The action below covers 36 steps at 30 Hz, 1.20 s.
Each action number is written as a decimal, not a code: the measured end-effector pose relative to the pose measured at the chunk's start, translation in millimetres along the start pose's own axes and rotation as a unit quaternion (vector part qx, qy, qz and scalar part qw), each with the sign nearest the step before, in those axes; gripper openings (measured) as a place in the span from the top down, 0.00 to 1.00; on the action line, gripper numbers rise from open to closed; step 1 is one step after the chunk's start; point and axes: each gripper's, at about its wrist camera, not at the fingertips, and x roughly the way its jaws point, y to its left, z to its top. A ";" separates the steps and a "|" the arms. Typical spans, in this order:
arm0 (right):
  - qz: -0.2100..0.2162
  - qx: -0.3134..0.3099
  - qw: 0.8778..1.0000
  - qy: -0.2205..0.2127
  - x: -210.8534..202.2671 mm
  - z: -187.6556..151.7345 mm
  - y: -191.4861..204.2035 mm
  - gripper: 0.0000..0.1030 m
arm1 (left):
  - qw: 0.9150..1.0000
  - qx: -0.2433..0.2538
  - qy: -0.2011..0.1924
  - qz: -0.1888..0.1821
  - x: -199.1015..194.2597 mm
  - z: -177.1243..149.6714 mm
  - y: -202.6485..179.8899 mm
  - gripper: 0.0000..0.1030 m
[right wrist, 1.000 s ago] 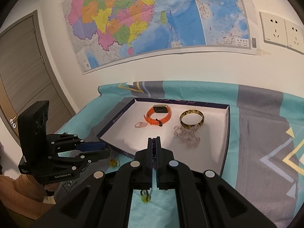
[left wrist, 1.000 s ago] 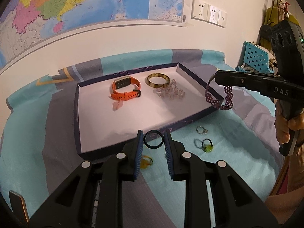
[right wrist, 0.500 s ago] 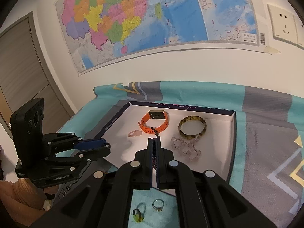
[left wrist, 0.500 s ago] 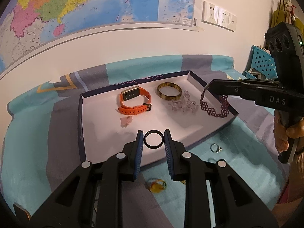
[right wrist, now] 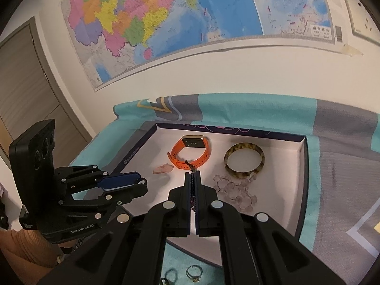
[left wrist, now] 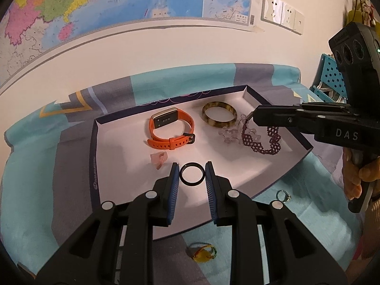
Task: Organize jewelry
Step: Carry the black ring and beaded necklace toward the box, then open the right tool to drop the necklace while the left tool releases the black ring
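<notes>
While both tongs hang over the tray (left wrist: 96, 166), each pinches a piece of jewelry.
Left gripper (left wrist: 192, 177) clamps a black ring (left wrist: 192, 177) above the tray's near edge; right gripper (right wrist: 194, 178) is pressed shut on a purple beaded bracelet (left wrist: 261, 141), dangling near the right edge beside the clear bead bracelet (right wrist: 237, 190).

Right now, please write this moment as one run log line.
left gripper: shut on black ring | right gripper: shut on purple bracelet | both over tray

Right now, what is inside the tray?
In the tray: orange watch, bangle, clear bead bracelet, pink piece. The right tool covers part of the beads.
</notes>
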 end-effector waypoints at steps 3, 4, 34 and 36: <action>0.002 0.007 1.000 0.005 6.1 0.0 -4.2 0.99 | 1.000 -0.001 0.004 0.004 4.9 1.3 1.0 0.78; 0.003 0.010 1.000 0.006 8.0 -0.1 -5.8 0.99 | 1.000 -0.001 0.006 0.005 7.1 1.7 1.5 0.78; -0.015 0.074 0.997 0.028 45.1 1.4 -44.4 0.99 | 0.998 0.005 0.050 0.028 56.3 11.0 6.2 0.78; -0.019 0.074 0.997 0.029 47.0 2.5 -44.7 0.99 | 0.998 0.004 0.052 0.029 58.4 11.0 6.8 0.78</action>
